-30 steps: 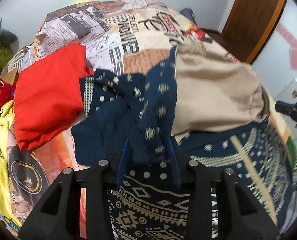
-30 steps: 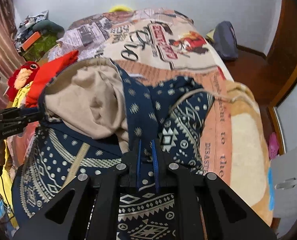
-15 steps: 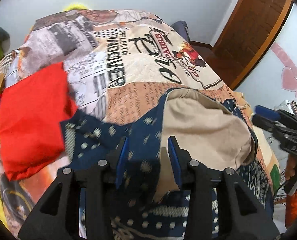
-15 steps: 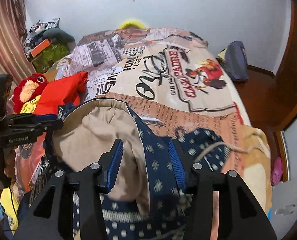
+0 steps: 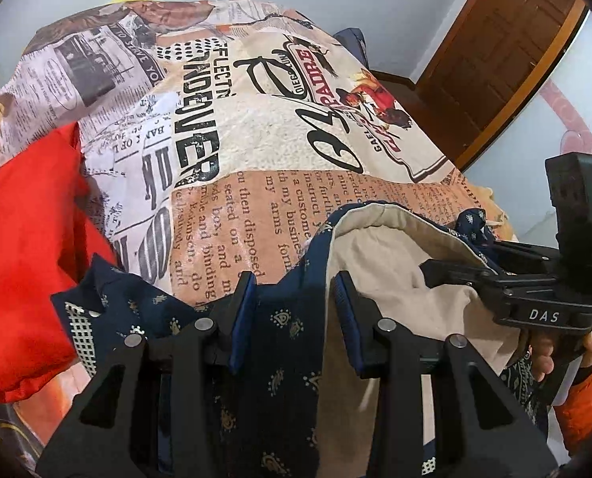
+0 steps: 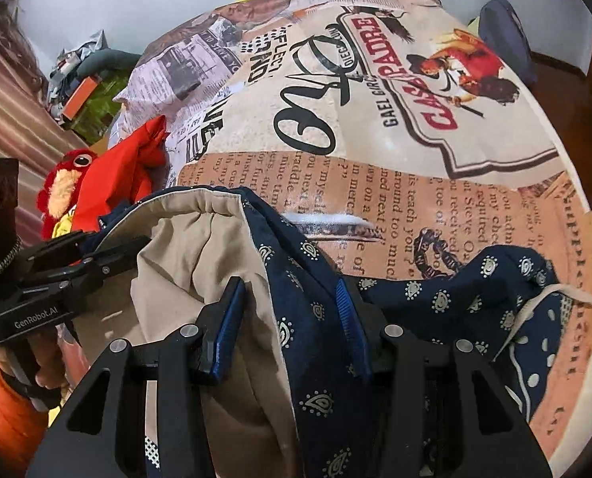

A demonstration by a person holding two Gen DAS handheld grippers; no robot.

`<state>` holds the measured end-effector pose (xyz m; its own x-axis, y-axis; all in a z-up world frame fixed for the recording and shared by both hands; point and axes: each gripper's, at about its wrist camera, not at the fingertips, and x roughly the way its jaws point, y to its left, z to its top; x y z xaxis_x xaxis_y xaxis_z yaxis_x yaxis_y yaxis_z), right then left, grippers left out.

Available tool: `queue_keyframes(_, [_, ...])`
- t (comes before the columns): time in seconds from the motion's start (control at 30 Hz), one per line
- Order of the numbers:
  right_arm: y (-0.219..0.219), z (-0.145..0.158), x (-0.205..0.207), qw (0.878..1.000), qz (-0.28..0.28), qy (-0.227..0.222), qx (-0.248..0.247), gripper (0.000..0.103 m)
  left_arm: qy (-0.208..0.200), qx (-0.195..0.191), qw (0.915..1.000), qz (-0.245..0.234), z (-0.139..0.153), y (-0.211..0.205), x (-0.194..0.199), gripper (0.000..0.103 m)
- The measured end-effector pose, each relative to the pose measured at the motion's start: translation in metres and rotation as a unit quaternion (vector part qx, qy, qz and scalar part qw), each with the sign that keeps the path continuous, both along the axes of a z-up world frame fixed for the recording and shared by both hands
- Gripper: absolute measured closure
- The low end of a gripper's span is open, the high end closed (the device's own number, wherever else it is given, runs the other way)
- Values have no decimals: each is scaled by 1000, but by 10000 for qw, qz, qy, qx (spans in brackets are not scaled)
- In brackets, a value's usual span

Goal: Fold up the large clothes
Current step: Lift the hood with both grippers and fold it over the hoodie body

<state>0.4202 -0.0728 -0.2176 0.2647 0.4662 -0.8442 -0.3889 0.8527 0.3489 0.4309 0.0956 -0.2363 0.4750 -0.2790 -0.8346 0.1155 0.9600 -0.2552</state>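
Lying bunched on the printed bedspread point(image 5: 256, 127), the navy patterned garment point(image 5: 280, 338) shows its beige lining point(image 5: 391, 263) where the cloth is turned back. The left gripper point(image 5: 294, 298) stands with its jaws parted and a strip of the navy cloth running up between its blue pads point(image 5: 242, 314); the pads do not visibly press on it, so the fabric looks loose in the gap. Just to the right of that gripper the lining bulges up in a rounded fold, and beyond it the right gripper point(image 5: 455, 269) reaches in from the side, with a hand point(image 5: 542, 354) and an orange sleeve point(image 5: 586, 402) under it.

Seen from the right wrist, the right gripper point(image 6: 292, 312) also has its jaws apart. Between them lie the edge of the navy cloth and some of the lining, with the left pad point(image 6: 228, 326) against beige and the right one at the navy border; no pinch shows. To its left the left gripper point(image 6: 77, 263) juts toward the lining. To its right more of the garment spreads over the bedspread, with a pale drawstring point(image 6: 550, 298) trailing across it.

Left of the left gripper sits a folded red cloth point(image 5: 29, 255), and past it in the right view a red plush toy point(image 6: 67, 183)
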Motion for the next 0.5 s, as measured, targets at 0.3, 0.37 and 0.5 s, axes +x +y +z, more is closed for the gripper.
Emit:
queue_keyframes(0.3, [-3,21,-15,9994,54,-326,50,92,-150,-25,9998,-123,18,-7,-20,96])
queue_keyframes(0.37, [-6,36,-26,9988,72,-463,153,94,-227,-39,9996,-186,29,-10,-29,96])
queue_keyframes(0.5, [-10,64,-48,9972,123,-701,236,94,-418,9,9988,-254,54,-16,-51,96])
